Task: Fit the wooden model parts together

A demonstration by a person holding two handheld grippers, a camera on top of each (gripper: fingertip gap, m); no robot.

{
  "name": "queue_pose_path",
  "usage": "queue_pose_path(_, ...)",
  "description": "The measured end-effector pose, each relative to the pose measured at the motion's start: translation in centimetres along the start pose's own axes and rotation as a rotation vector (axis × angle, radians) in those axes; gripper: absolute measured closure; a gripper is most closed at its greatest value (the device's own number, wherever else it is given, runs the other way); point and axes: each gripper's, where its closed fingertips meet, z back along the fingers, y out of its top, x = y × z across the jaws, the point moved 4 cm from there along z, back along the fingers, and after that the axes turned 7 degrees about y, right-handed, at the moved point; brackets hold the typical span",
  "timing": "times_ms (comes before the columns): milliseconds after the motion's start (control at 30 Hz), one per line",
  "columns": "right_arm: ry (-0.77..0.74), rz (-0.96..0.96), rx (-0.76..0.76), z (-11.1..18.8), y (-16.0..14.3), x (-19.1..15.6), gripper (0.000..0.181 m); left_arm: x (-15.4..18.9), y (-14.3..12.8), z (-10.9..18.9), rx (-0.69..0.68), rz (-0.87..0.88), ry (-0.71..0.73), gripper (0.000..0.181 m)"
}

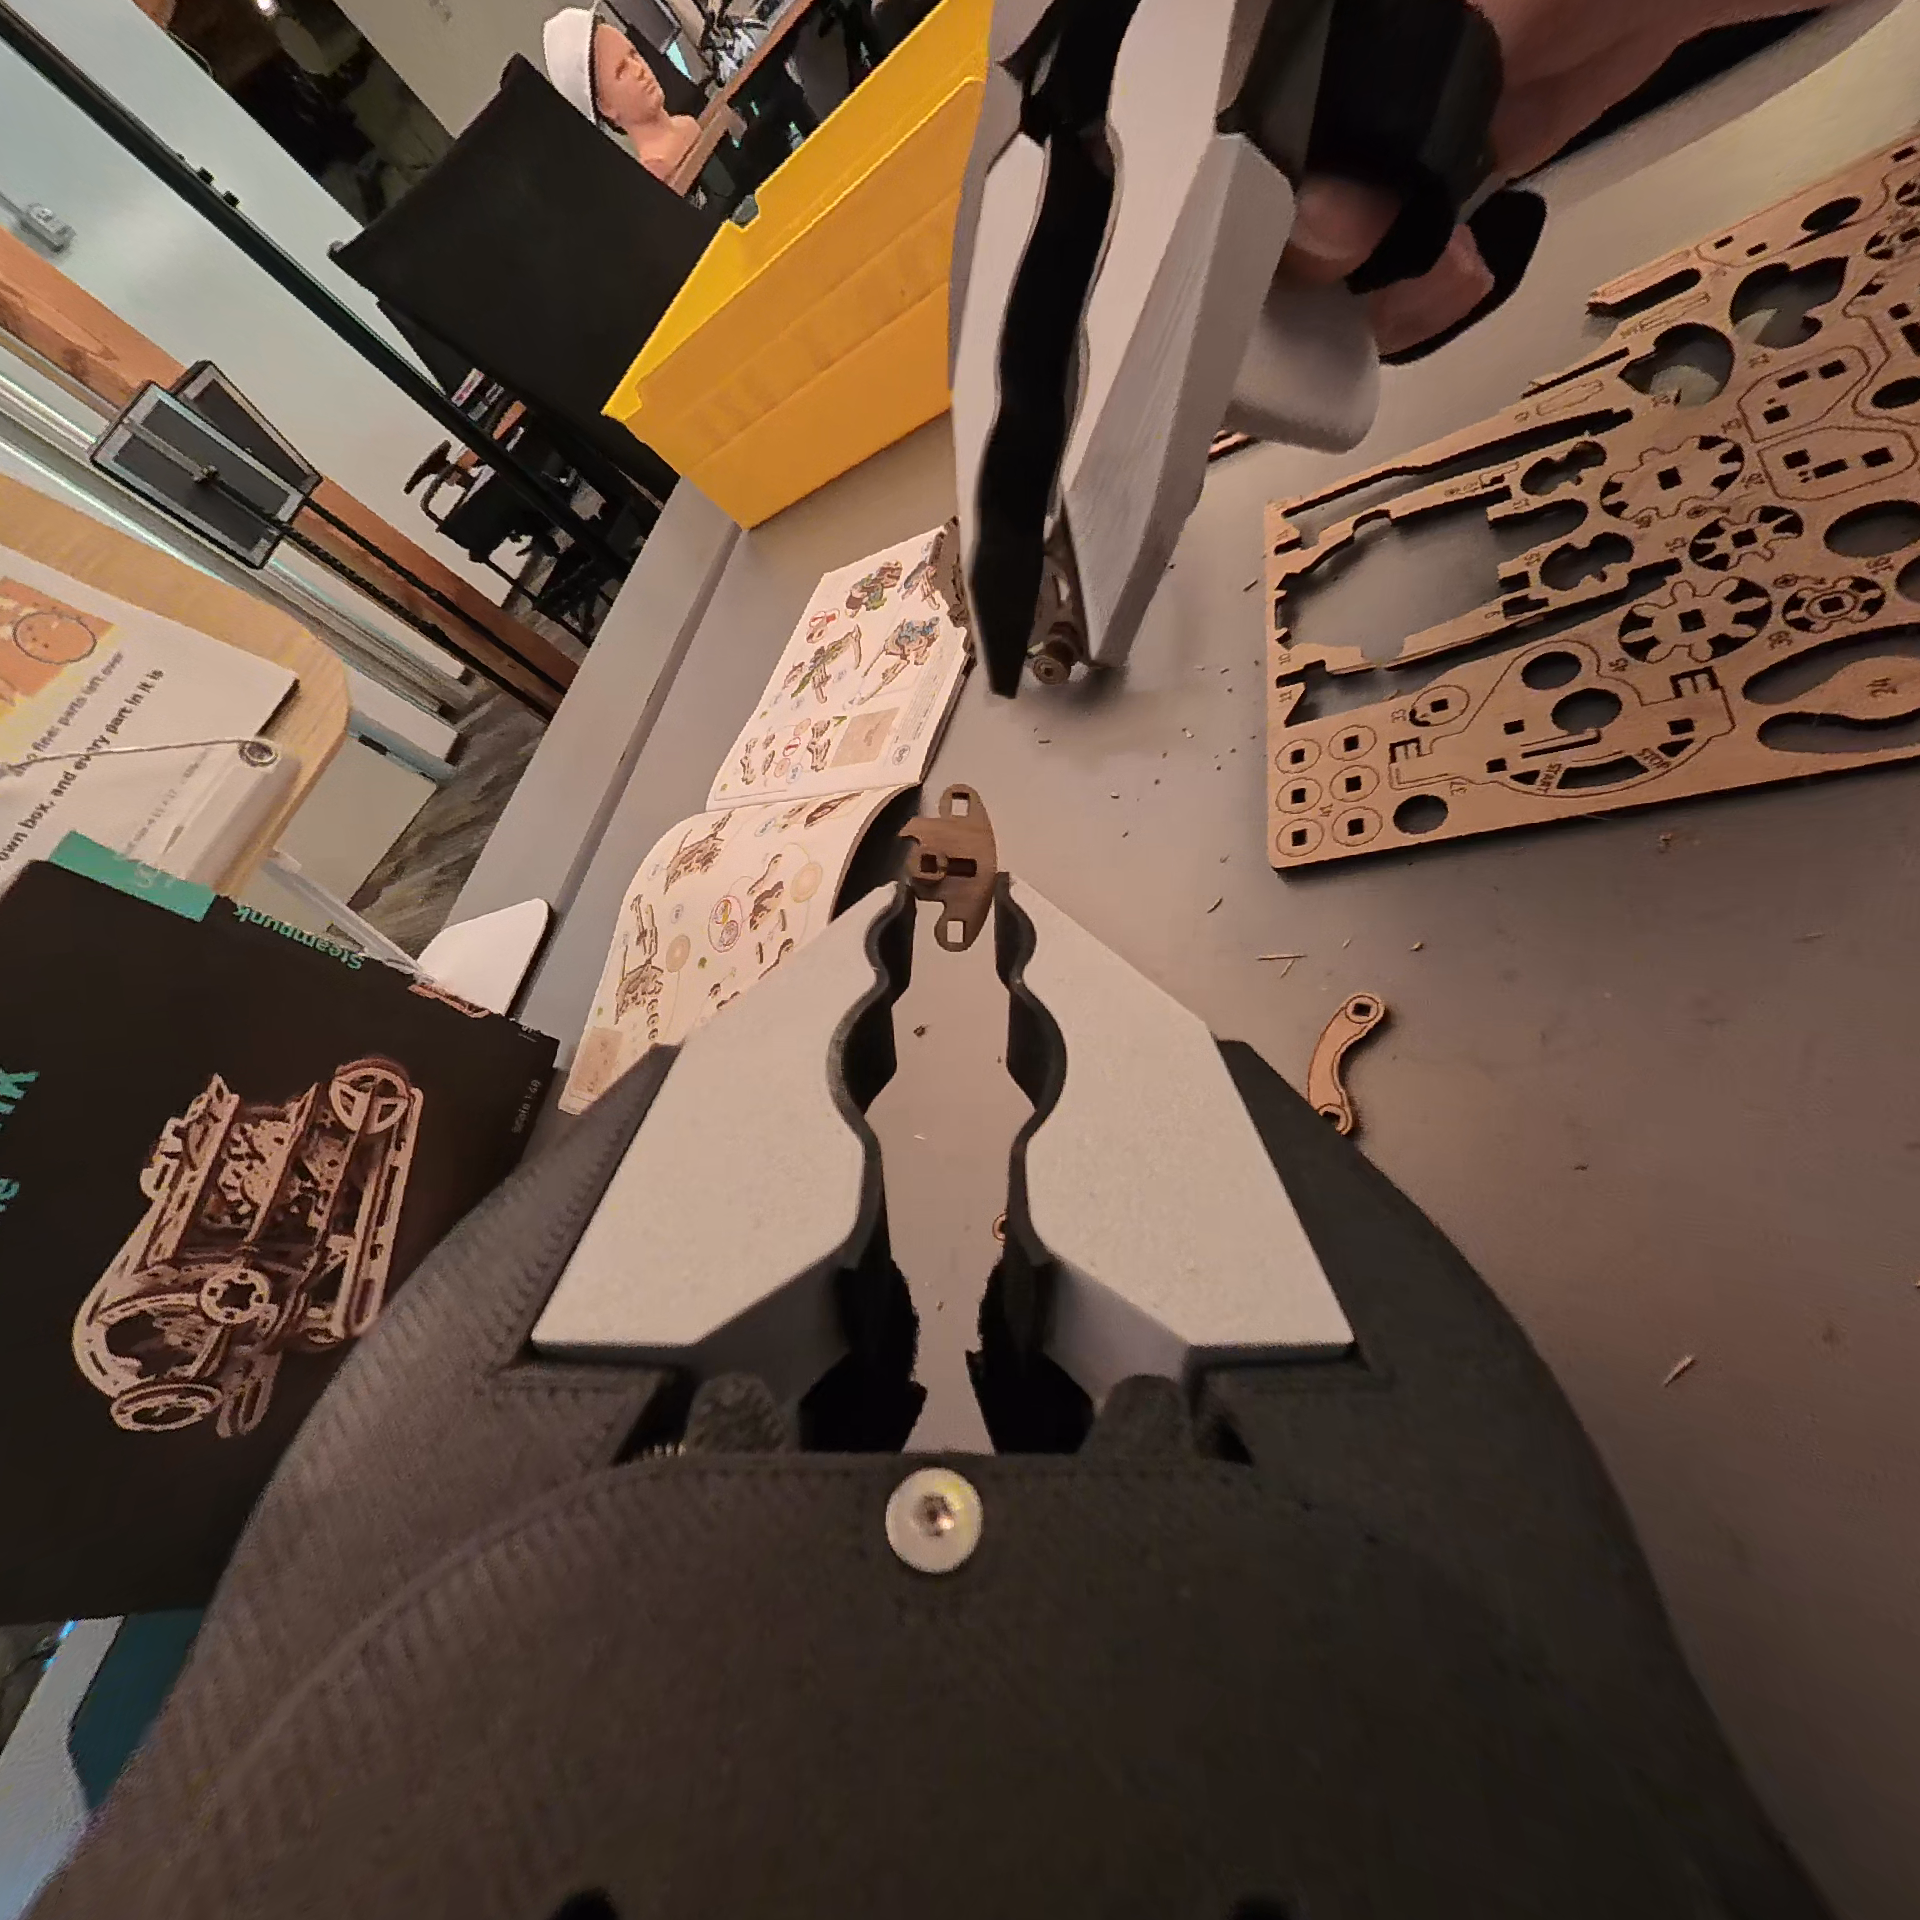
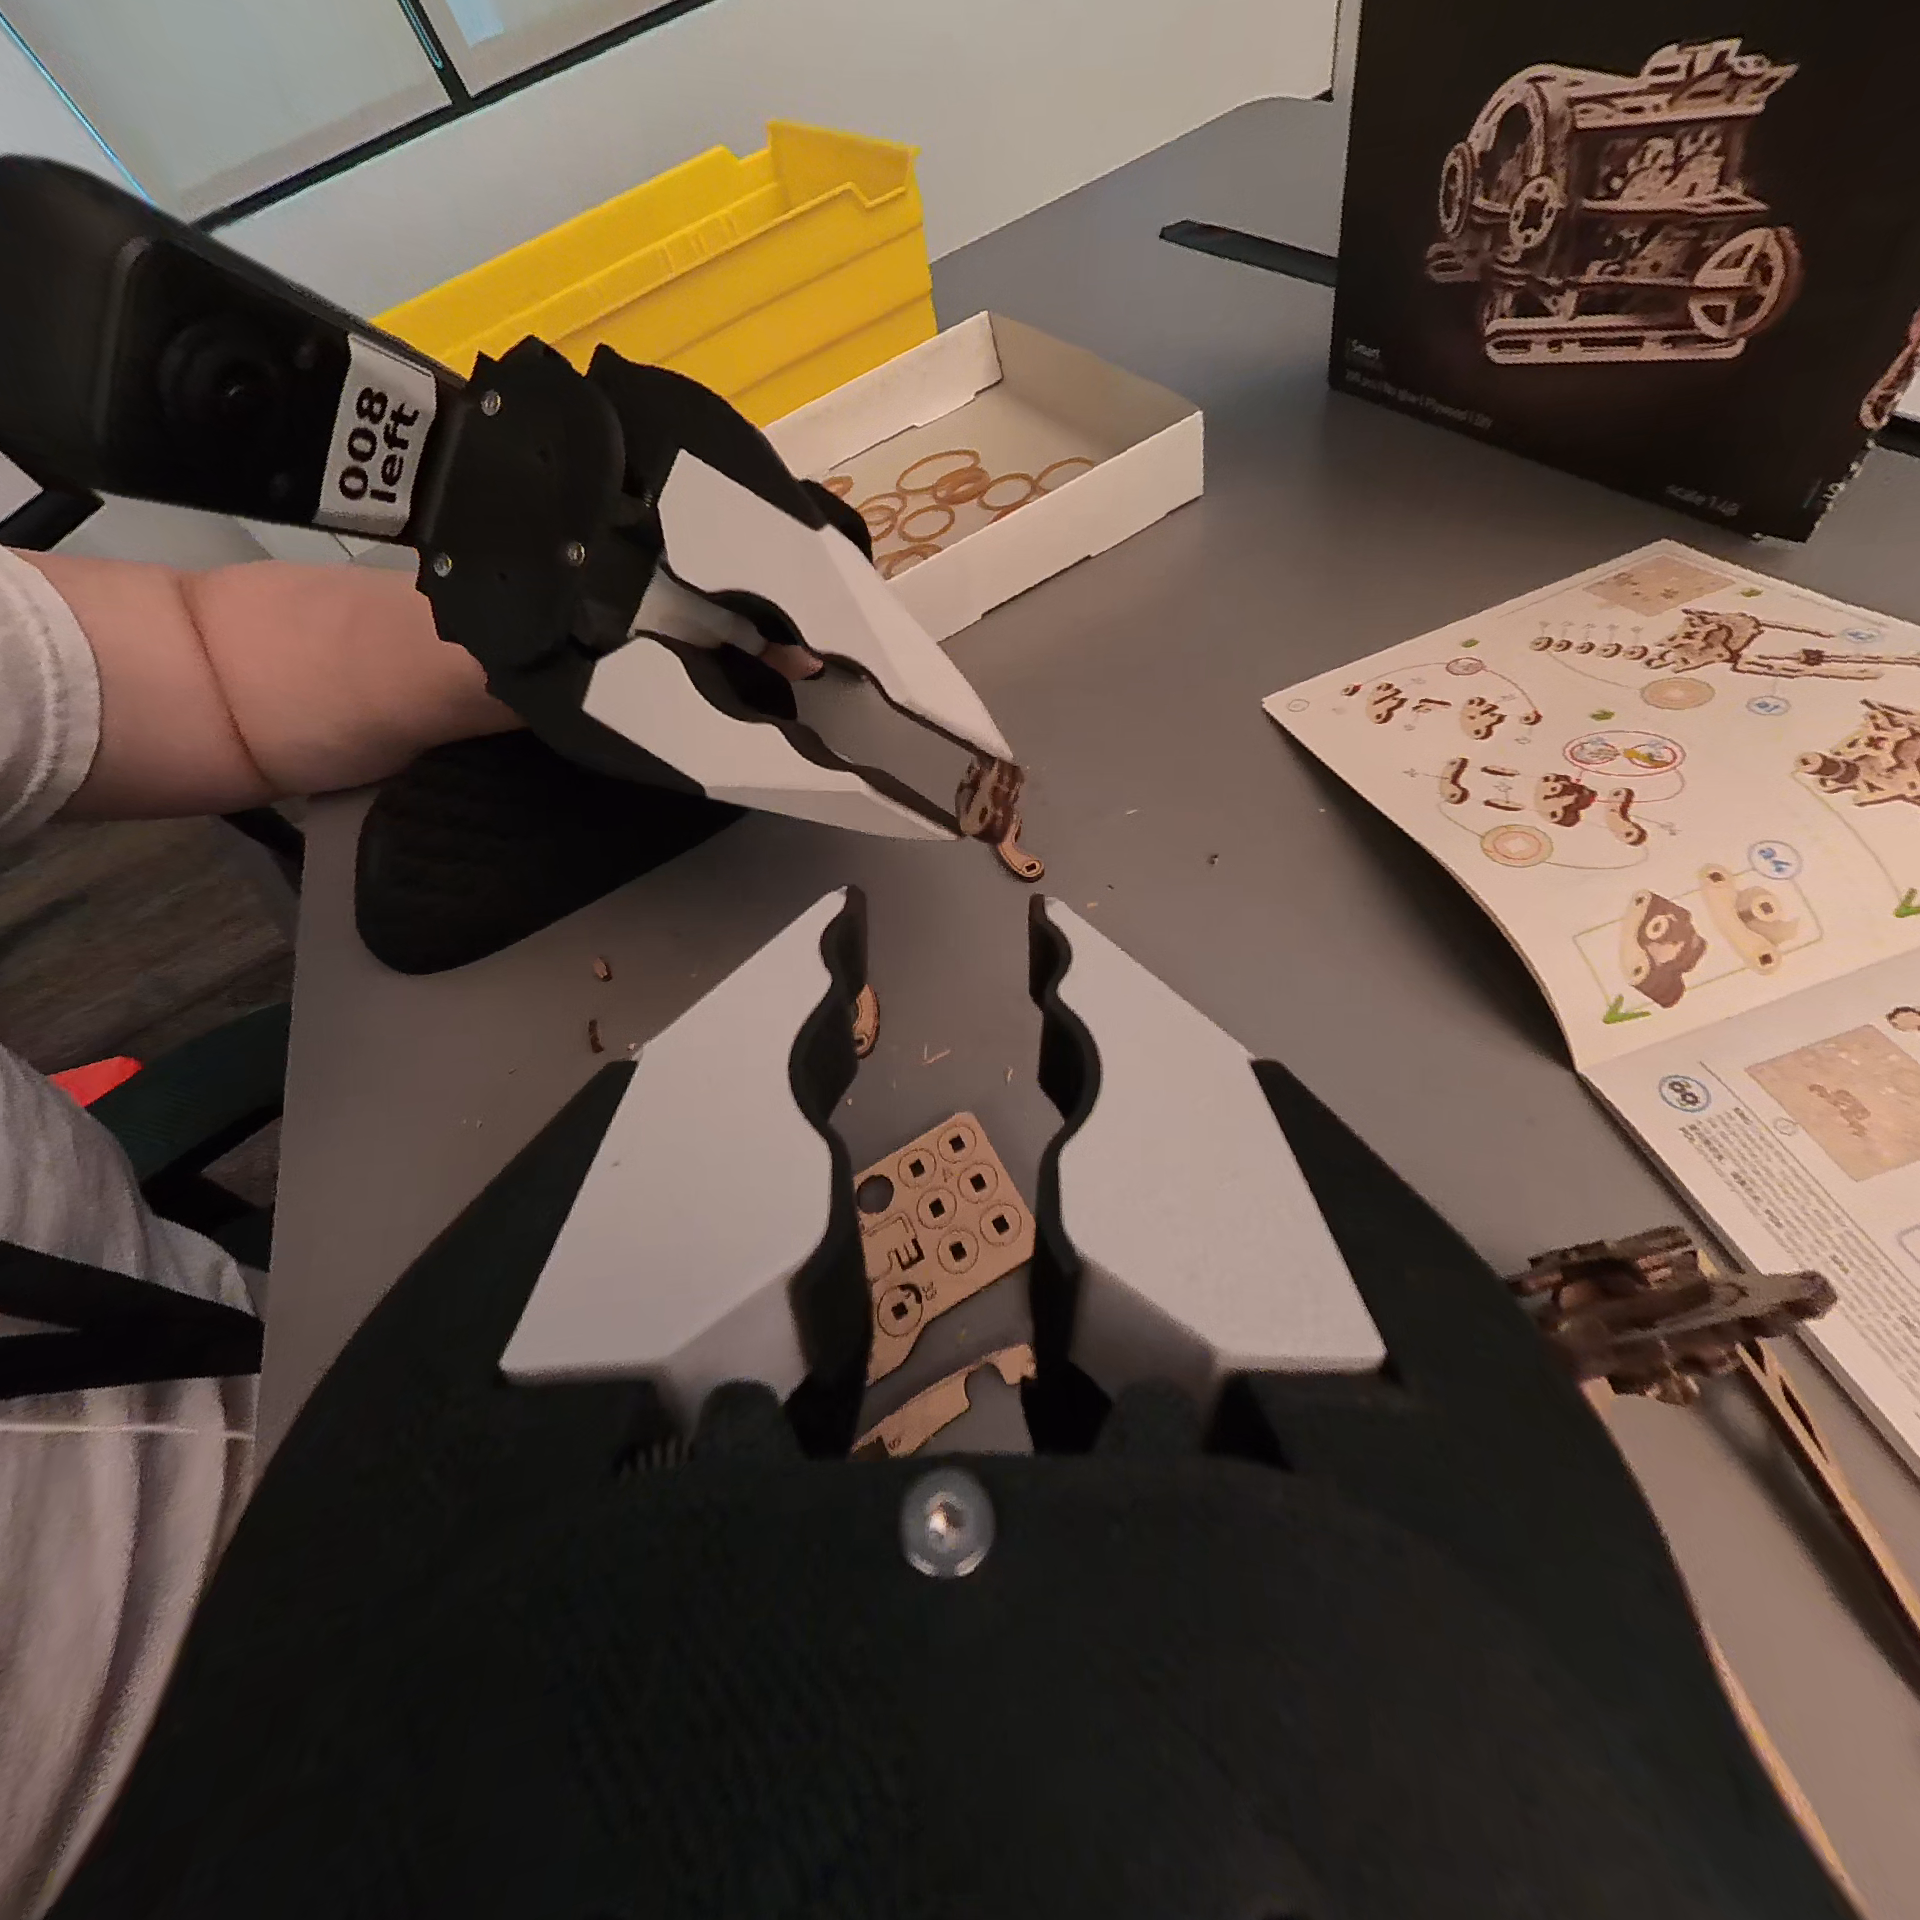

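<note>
My left gripper [image 1: 951, 888] is shut on a small dark wooden part [image 1: 953, 868] with square holes, held at the fingertips just above the grey table. The right wrist view shows it too [image 2: 982, 795], coming in from the left with the part [image 2: 992, 808] at its tip. My right gripper [image 2: 943, 909] is open and empty, hovering just short of that part; the left wrist view shows it pointing down at the table [image 1: 1049, 675]. A curved wooden piece [image 1: 1340, 1060] lies loose on the table. A partly built wooden assembly [image 2: 1662, 1314] rests by the booklet.
A plywood parts sheet [image 1: 1610, 623] lies on the right, its corner under my right gripper [image 2: 940, 1216]. An open instruction booklet [image 2: 1610, 831], the black kit box [image 2: 1610, 260], a yellow bin [image 2: 707, 281] and a white tray of rings [image 2: 1039, 457] surround the work spot. The left tips stand about 7 centimetres off the curved wooden piece [image 1: 1340, 1060].
</note>
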Motion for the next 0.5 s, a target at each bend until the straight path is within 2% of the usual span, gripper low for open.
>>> queue_pose_path(500,0.021,0.05,-0.001,-1.4,-0.2,-0.5,0.153,1.3,1.4,0.5,0.053,-0.148,0.023,0.169)
